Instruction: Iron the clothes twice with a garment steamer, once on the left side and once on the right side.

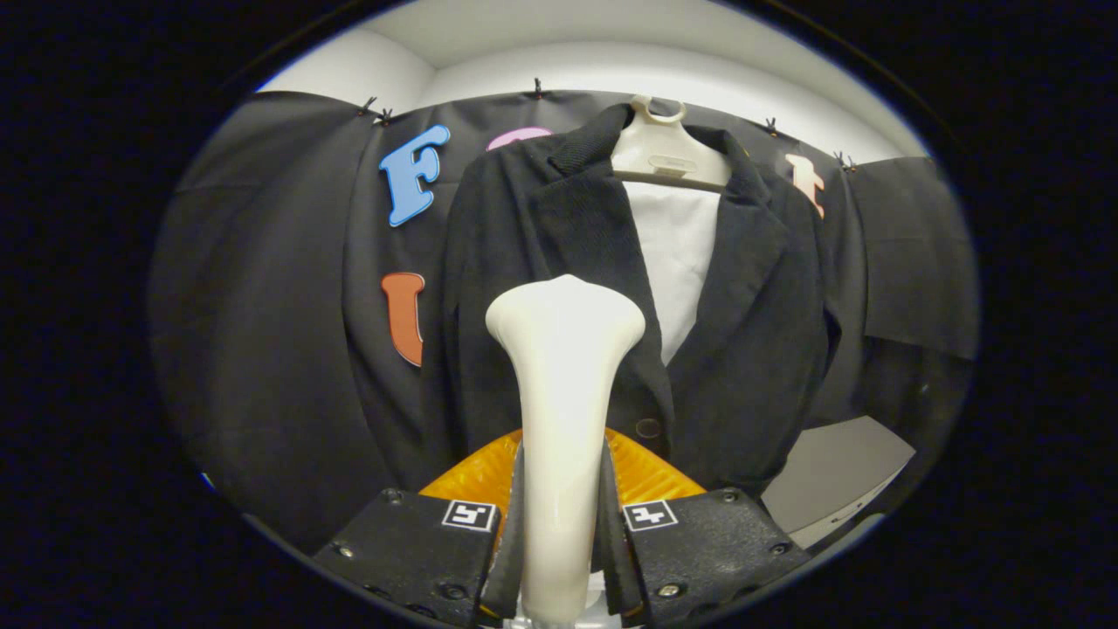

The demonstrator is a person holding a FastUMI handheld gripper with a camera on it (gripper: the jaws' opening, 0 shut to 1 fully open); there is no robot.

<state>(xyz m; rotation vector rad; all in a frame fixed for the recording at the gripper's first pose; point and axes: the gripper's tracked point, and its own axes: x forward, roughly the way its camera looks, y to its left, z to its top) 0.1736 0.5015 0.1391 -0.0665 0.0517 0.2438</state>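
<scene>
Jacket (524, 288): dark, hung on a pale hanger (661, 150) against the booth wall, beyond the tool and straight ahead; lapels open over a white inner panel (677, 253), 1 button (648, 428) visible low on the front. Judged soft and limp, free to swing and fold under a push; best met with light, even strokes down each front half, not gripped. Steamer (563, 393): cream, narrow neck flaring to a broad head, standing up between the 2 fingers with the head in front of the jacket's left front panel; whether it touches the cloth cannot be told. Judged rigid, smooth, likely slippery, moderate weight; the neck is the sound place to hold. Tool (563, 537): fingers drawn in close, 1 pressing each side of the steamer's neck, clamped on it. Surface (838, 472): pale, low, beside the jacket's hem.
</scene>
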